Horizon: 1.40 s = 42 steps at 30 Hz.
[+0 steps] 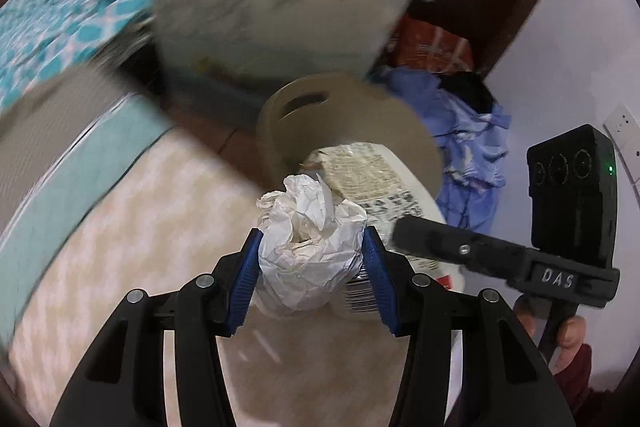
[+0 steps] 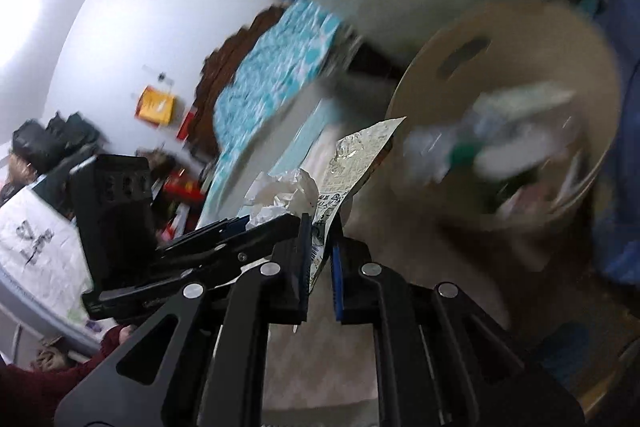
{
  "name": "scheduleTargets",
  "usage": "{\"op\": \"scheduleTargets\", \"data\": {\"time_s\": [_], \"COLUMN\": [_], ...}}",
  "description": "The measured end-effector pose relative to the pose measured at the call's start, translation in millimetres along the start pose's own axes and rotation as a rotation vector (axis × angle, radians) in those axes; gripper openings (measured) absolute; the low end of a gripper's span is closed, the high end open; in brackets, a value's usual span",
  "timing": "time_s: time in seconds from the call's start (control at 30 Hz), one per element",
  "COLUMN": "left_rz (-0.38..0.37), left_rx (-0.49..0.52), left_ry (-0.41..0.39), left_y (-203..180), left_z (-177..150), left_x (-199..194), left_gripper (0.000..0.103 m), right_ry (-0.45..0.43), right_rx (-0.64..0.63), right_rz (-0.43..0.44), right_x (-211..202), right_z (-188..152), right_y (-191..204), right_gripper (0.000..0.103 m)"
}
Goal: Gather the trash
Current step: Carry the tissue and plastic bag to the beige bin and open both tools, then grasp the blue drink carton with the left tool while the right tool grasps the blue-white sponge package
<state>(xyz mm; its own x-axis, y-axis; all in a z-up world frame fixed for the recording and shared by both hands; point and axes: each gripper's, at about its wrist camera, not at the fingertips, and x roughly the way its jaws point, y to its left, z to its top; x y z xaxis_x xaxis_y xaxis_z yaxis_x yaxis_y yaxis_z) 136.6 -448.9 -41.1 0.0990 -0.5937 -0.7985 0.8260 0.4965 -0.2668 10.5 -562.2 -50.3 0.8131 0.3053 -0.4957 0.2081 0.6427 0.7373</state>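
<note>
White crumpled paper point(image 1: 310, 247), black-printed silvery wrapper point(image 2: 352, 163), tan bin point(image 1: 352, 123), teal-and-white patterned cloth point(image 1: 60, 23), possibly bedding.

Raised letters on the black plastic claw body point(image 1: 557, 277) at lower right of the left wrist view: "DAS", white on black.
Print on the crinkled silvery-white plastic wrapper point(image 1: 372, 183): dense rows of small black characters, too small and blurred to read.
Barcode on the same wrapper, low between the blue pads in the left wrist view: bars visible, digits not legible.
Wrapper point(image 2: 356, 163) in the right wrist view: same fine black print plus a barcode strip, unreadable.
Large black marking on the white printed sheet point(image 2: 34, 239) at far left of the right wrist view: bold characters, blurred, not decipherable.
</note>
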Motion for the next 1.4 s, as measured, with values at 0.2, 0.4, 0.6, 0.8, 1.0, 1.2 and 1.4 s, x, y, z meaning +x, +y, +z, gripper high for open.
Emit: {"op": "scheduleTargets", "data": {"time_s": [0.2, 0.4, 0.6, 0.8, 1.0, 1.2, 1.4], "left_rz": [0.034, 0.003, -0.037, 0.028, 0.089, 0.168, 0.167], "left_rx": [0.008, -0.071, -0.127, -0.203, -0.313, -0.556, -0.709], "left_ry": [0.003, 0.000, -0.075, -0.153, -0.201, -0.218, -0.278], "left_y": [-17, 4, 32, 79, 133, 200, 229], "left_z": [50, 44, 21, -38, -121, -217, -275], "left_x": [43, 35, -16, -88, -161, -213, -246], "left_gripper": [0.087, 0.087, 0.086, 0.085, 0.083, 0.074, 0.066], "right_ry": [-0.119, -0.179, -0.173, -0.048, 0.194, 0.432, 0.611], "right_rx": [0.024, -0.008, -0.035, -0.112, -0.195, -0.286, -0.350], "right_rz": [-0.183, -0.250, -0.224, -0.112, 0.030, 0.134, 0.041], "right_x": [-5, -6, -6, 33, 134, 278, 410], "right_z": [47, 44, 24, 4, -21, -45, -66], "right_y": [-24, -23, -4, 46, 119, 212, 270], "right_gripper": [0.018, 0.077, 0.076, 0.076, 0.069, 0.068, 0.068]}}
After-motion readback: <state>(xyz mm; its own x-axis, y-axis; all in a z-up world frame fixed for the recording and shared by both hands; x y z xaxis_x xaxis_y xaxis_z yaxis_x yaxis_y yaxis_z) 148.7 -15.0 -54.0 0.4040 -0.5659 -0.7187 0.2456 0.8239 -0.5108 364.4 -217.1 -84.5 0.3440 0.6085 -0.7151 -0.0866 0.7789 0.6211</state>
